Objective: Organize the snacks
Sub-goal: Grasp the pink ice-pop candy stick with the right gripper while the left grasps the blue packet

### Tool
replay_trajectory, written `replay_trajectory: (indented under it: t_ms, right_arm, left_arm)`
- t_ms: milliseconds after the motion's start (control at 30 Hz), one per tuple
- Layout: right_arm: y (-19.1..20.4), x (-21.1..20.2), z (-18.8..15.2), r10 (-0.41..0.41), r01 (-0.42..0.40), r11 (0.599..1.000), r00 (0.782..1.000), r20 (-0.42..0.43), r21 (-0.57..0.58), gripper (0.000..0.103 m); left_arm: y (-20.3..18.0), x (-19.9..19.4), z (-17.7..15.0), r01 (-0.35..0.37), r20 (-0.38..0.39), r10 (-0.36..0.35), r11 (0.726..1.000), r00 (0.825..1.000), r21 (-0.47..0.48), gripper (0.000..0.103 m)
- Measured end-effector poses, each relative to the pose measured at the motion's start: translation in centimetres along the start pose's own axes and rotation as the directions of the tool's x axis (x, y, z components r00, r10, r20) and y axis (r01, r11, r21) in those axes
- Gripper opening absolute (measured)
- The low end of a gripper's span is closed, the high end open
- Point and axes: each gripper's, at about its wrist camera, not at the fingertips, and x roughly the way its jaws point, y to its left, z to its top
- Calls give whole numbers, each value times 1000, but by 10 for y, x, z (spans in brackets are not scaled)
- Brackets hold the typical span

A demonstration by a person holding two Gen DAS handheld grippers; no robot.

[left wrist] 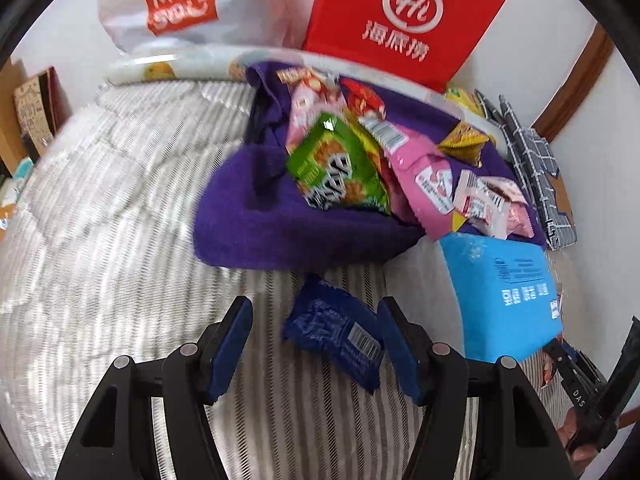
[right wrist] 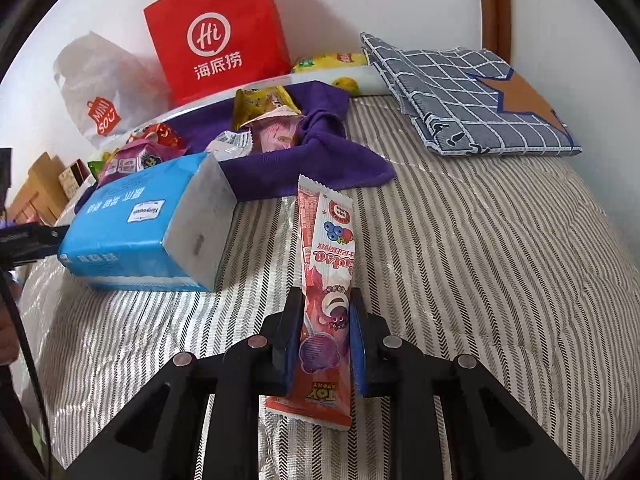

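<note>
A purple cloth (left wrist: 256, 216) on the striped bed holds a pile of snack packets, with a green packet (left wrist: 340, 164) on top and pink packets (left wrist: 424, 180) beside it. A dark blue snack packet (left wrist: 336, 332) lies on the bed in front of the cloth, between the jaws of my open left gripper (left wrist: 316, 320), closer to the right finger. My right gripper (right wrist: 326, 312) is shut on a long red-pink snack packet (right wrist: 328, 264) and holds it upright above the bed. The purple cloth (right wrist: 344, 160) and its snacks lie beyond it.
A blue tissue pack (left wrist: 504, 296) lies right of the blue packet; it also shows in the right wrist view (right wrist: 140, 228). A red paper bag (left wrist: 404, 20) and a white plastic bag (left wrist: 180, 4) stand against the wall. A folded checked cloth (right wrist: 472, 96) lies at the bed's far right.
</note>
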Motion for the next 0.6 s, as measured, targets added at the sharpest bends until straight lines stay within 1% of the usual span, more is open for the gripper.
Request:
replay_trajectory:
  t_ms: [33, 67, 100, 133, 167, 200, 333, 467, 600]
  right_arm:
    - [0, -1, 0, 2, -2, 1000, 1000, 1, 4, 22]
    - [-1, 0, 0, 6, -6, 1000, 1000, 1, 9, 22]
    - [-2, 1, 0, 10, -10, 1000, 1000, 0, 12, 23]
    - [-3, 1, 1, 16, -16, 1000, 1000, 1, 17, 23]
    - [-4, 1, 0, 21, -21, 1000, 1000, 2, 21, 23]
    - [-5, 1, 0, 30, -30, 999, 1000, 4, 29, 23]
    - [-9, 1, 0, 55, -55, 997, 998, 6, 48, 23]
    - [-8, 1, 0, 49, -50, 998, 999, 5, 44, 23]
    - [-7, 0, 0, 45, -46, 998, 999, 5, 40, 23]
  left_arm:
    - [0, 4, 0, 3, -6, -3, 1000, 1000, -7, 61]
    - [-3, 5, 1, -7, 14, 7, 1000, 1000, -4, 60]
    - [-5, 6, 1, -17, 30, 17, 1000, 999, 7, 53]
    - [-7, 9, 2, -22, 28, 21, 1000, 999, 17, 49]
    - [-10, 9, 1, -36, 43, 34, 999, 998, 30, 48]
    - [-10, 9, 2, -30, 44, 28, 999, 999, 34, 39]
    - [-8, 7, 3, -14, 46, 12, 998, 999, 55, 29]
    - [-2, -2, -2, -5, 36, 3, 998, 999, 65, 28]
    - [2, -10, -16, -4, 28, 2, 997, 1000, 83, 27]
